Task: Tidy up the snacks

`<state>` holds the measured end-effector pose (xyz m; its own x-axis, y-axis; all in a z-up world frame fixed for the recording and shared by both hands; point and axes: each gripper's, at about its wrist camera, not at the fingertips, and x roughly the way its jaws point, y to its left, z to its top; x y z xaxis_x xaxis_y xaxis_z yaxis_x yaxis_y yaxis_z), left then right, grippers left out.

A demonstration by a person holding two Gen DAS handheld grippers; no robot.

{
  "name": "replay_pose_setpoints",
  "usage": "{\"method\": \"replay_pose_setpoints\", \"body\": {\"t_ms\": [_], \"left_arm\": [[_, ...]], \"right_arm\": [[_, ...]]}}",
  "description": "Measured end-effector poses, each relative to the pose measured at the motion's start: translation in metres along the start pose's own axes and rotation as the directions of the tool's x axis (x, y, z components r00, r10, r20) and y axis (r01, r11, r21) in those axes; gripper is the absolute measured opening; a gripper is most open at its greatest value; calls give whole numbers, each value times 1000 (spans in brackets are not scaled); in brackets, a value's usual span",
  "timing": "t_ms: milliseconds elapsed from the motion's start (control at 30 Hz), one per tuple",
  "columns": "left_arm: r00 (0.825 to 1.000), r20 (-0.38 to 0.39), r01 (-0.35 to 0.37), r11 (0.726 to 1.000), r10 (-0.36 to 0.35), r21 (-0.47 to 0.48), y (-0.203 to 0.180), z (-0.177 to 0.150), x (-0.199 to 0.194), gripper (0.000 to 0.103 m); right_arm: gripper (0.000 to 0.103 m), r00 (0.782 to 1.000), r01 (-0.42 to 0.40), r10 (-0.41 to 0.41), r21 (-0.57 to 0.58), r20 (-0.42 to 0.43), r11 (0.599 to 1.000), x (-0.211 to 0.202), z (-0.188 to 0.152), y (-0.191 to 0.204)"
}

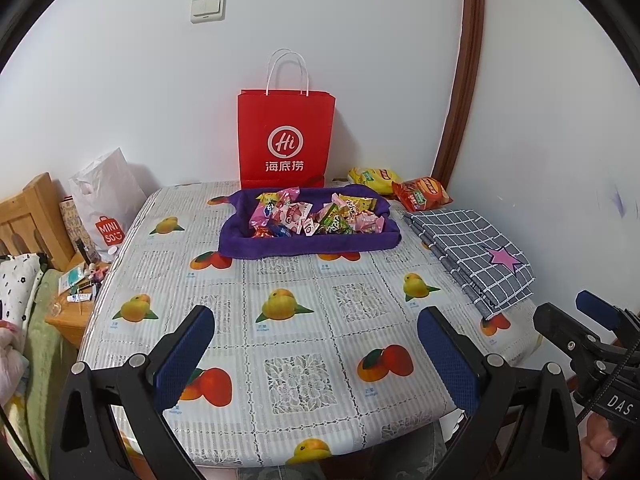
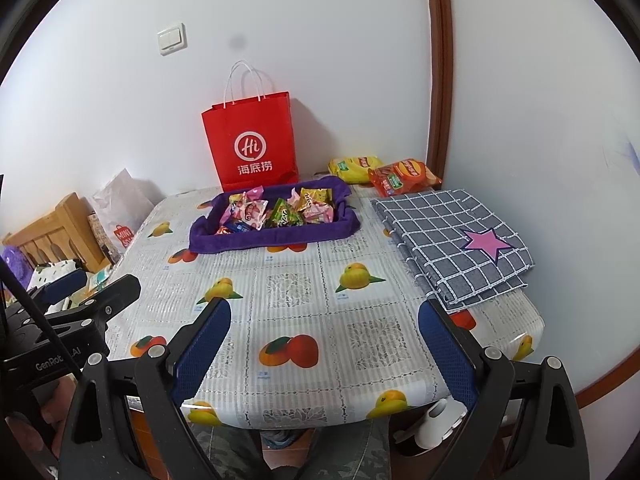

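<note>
Currently left tongs (image 1: 316, 356), right tongs (image 2: 324, 354) wide apart, empty, above tablecloth (image 1: 300, 320).

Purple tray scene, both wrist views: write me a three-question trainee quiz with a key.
1. True or false: the purple tray holds wrapped snacks.
2. What stands upright behind the tray against the wall? A) red paper bag B) glass jar C) cardboard box
3. Which two snack packs lie outside the tray, and where?

Key:
1. True.
2. A, the red paper bag.
3. The yellow pack and the orange-red pack, at the table's far right corner, just beyond the folded checked cloth. The left gripper and right gripper are both open and empty over the near table edge.
</note>
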<state>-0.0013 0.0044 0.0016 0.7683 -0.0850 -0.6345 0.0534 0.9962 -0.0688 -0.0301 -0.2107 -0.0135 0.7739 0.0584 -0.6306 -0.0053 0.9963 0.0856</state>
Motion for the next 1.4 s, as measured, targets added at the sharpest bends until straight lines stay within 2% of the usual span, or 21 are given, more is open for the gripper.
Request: {"method": "replay_pose_setpoints", "body": {"t_ms": [1400], "left_arm": [[1000, 2, 0, 1000, 0, -9, 1, -1, -3, 102]], "right_arm": [[94, 1000, -4, 4, -6, 27, 1000, -13, 1, 9]]}}
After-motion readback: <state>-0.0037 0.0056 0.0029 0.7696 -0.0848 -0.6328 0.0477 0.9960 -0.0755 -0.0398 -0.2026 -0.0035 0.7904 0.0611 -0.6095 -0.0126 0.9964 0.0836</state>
